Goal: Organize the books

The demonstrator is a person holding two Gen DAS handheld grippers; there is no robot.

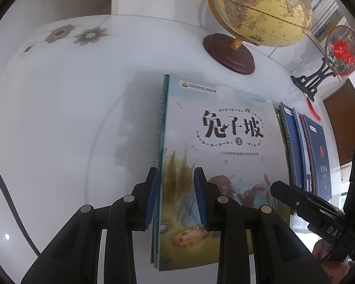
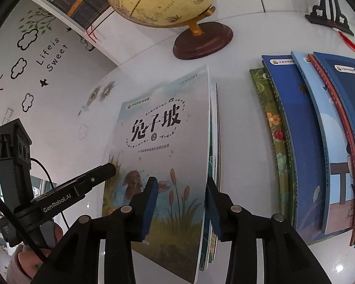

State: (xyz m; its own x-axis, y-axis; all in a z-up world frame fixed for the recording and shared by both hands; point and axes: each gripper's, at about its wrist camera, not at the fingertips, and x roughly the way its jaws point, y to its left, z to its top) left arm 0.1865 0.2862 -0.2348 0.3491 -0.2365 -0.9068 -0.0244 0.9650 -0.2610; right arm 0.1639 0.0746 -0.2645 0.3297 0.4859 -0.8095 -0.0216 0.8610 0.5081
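A pale picture book with a rabbit cover (image 1: 215, 142) is held above the white table. My left gripper (image 1: 176, 196) is shut on its spine side. My right gripper (image 2: 181, 209) is shut on its open page edge (image 2: 168, 146), and the pages fan out a little there. The right gripper also shows at the right of the left wrist view (image 1: 295, 201), and the left gripper shows at the left of the right wrist view (image 2: 82, 179). A row of several blue and green books (image 2: 307, 142) leans to the right of the held book.
A globe on a dark wooden base (image 1: 229, 52) stands behind the books. A round embroidered fan on a black stand (image 1: 338, 52) is at the far right. The white table (image 1: 71, 106) has a flower print, and a bookshelf shows behind.
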